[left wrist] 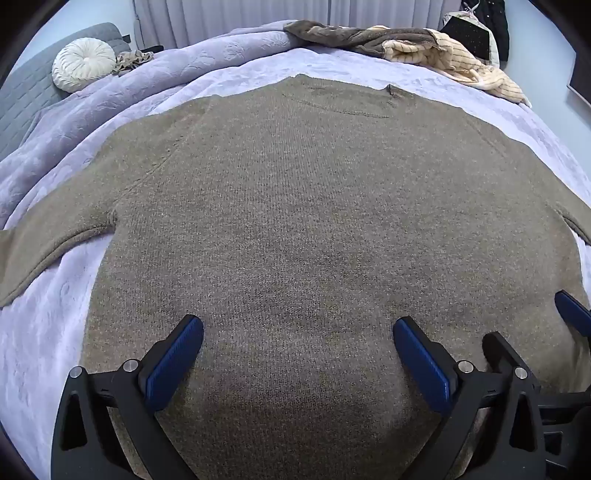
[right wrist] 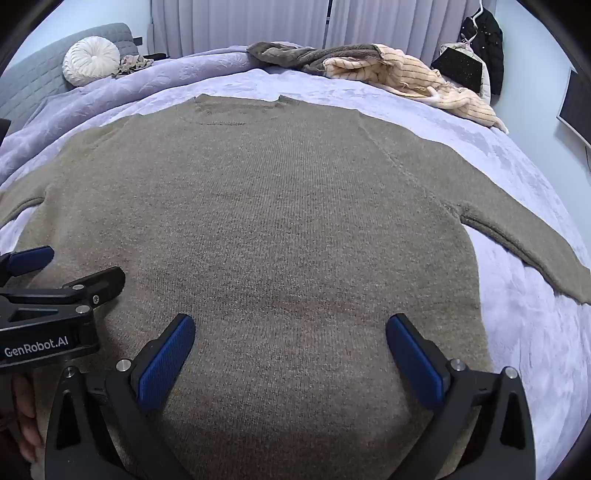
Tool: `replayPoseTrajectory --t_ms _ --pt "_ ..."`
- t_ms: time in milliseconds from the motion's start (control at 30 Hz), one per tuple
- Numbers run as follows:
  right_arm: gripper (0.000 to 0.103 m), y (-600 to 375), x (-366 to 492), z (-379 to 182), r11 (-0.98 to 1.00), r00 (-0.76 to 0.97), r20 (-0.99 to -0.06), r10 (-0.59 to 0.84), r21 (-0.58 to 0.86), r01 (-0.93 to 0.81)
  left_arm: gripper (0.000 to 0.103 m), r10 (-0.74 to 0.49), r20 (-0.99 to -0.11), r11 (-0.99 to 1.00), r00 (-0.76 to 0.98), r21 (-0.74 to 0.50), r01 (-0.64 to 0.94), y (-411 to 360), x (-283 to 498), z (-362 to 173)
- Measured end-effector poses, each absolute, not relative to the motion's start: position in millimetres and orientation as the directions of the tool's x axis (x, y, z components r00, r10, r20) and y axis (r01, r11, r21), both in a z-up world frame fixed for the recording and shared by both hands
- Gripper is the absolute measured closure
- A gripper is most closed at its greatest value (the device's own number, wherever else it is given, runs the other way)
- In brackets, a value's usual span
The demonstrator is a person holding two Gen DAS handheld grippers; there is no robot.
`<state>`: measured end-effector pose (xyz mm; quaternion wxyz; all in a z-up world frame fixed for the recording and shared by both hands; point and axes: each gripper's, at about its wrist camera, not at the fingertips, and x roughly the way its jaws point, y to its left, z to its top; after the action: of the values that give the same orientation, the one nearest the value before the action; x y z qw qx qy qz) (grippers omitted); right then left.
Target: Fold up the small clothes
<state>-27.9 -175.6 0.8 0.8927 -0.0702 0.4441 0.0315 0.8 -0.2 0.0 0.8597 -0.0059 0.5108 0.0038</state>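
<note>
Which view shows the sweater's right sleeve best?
The right wrist view: the sweater's right sleeve lies spread over the bedspread. The left wrist view catches only its armpit at the frame edge.

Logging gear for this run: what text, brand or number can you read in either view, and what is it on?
"GenRobot.AI": white letters on the black body of the left gripper, seen in the right wrist view.
No other text: none readable on the sweater, the right gripper or the clothes pile.

Lavender bedspread [left wrist: 55, 332], grey headboard [left wrist: 22, 99], pale curtains [right wrist: 240, 22]
</note>
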Motion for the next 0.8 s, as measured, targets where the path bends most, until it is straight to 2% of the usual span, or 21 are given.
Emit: replayPoseTrajectory --t_ms 300,800 --pt "0.000 -176 -27 -3 0.988 0.607 -0.795 -0.006 -0.098 -0.118 0.000 -0.003 -0.862 1.000 0.506 -0.007 -0.006 3 -3 16" --pt "0.000 -177 -31 4 0.989 0.613 -0.790 0.009 -0.082 -0.120 0.000 -0.006 -0.873 1.000 0.487 -0.006 0.003 3 1 7"
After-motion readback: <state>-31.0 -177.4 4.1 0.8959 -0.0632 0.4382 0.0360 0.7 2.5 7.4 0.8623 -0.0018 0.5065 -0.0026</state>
